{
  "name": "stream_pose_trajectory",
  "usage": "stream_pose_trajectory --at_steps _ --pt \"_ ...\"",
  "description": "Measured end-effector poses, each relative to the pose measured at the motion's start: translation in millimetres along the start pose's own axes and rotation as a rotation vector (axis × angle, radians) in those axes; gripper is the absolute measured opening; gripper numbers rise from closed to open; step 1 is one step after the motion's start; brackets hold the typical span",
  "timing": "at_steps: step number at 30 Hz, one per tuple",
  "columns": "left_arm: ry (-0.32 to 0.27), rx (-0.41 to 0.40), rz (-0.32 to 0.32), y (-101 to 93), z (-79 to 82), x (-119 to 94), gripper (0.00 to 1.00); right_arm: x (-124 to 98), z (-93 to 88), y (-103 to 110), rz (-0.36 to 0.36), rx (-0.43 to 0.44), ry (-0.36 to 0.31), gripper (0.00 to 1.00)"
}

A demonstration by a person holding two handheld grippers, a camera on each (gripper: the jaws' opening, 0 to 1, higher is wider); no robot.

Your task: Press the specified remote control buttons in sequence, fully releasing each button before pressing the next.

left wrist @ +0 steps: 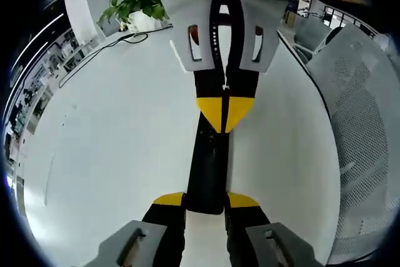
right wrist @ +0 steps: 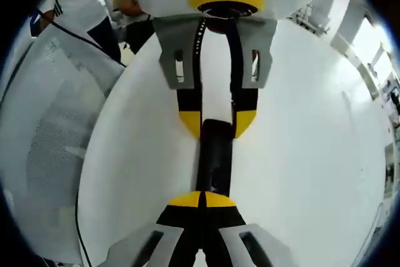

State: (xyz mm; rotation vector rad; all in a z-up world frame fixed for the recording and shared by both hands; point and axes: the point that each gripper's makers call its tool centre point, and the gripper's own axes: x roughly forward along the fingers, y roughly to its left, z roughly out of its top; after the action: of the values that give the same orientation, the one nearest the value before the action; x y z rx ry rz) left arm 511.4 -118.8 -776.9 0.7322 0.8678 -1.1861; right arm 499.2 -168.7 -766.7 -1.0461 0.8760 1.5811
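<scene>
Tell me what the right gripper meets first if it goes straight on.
Right gripper probably meets the slim black remote control at once, seemingly under its shut tips; beyond lies the left gripper.

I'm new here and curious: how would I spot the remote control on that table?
Find the white table. Between the two facing grippers lies the remote, a long black bar clamped at one end by the left gripper; it is the only dark slim thing there.
</scene>
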Motion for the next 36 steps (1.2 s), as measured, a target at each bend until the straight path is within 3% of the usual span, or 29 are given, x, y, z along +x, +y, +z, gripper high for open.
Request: stream_pose_trajectory --at_steps 8,18,36 --pt "-0.003 0.000 0.002 0.3 0.4 0.1 0.23 0.3 -0.2 0.3 0.001 -0.008 0.020 0.00" --pt "0.000 0.005 0.005 1.1 0.4 0.5 0.23 -1.2 -1.2 -0.3 0.002 0.041 -0.023 0.00" --pt "0.004 0.013 0.006 0.2 -0.3 0.0 0.23 -6.1 3.3 2.8 -0.013 0.014 -0.016 0.00"
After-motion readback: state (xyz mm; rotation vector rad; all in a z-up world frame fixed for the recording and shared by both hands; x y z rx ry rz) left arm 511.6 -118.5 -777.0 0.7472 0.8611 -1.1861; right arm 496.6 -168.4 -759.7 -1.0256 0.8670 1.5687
